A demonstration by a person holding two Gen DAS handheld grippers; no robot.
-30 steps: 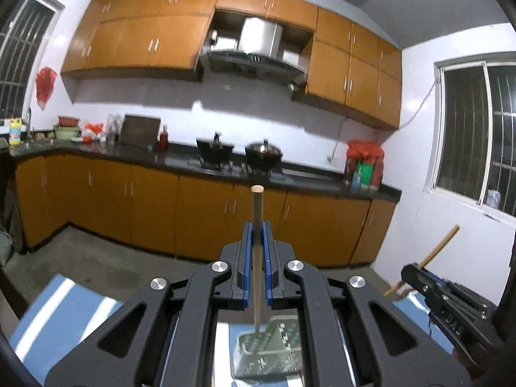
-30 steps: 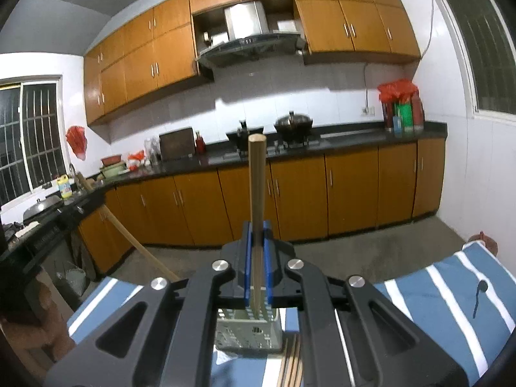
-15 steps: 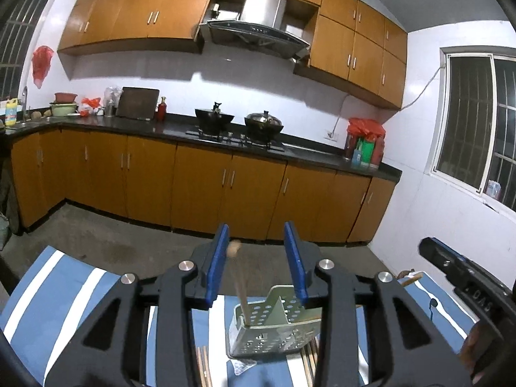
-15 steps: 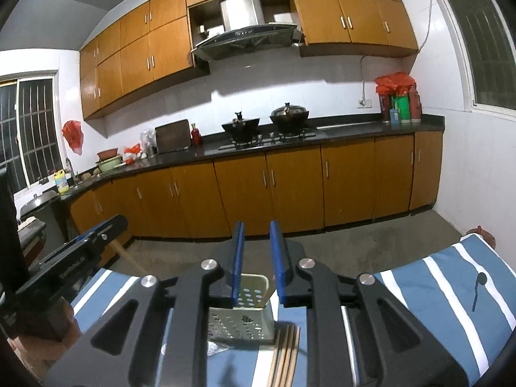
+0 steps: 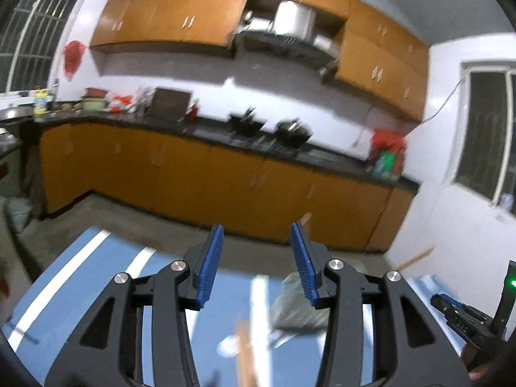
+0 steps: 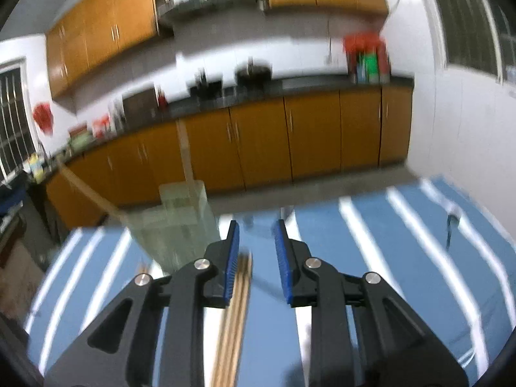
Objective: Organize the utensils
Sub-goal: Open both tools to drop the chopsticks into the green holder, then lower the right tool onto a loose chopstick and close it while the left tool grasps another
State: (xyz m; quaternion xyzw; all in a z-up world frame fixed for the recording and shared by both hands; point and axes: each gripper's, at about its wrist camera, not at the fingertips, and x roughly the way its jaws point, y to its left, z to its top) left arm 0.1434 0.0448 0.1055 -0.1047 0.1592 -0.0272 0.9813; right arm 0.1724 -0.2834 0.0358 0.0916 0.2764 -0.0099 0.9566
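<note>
The left gripper point(image 5: 256, 259) is spread wide and holds nothing; the right gripper point(image 6: 256, 259) gapes more narrowly, also bare. Motion blur smears both views. The perforated utensil holder point(image 6: 179, 222) stands on the striped cloth point(image 6: 403, 258), two chopsticks point(image 6: 185, 151) leaning in it; loose chopsticks point(image 6: 233, 316) lie partly hidden under the right gripper.

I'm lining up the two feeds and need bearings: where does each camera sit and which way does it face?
Left wrist: on the left gripper, facing the kitchen counter; open jaws and the right gripper show.
Right wrist: on the right gripper, facing the same counter; only its own open jaws show.
Shared: utensil holder, loose chopsticks, striped cloth.
</note>
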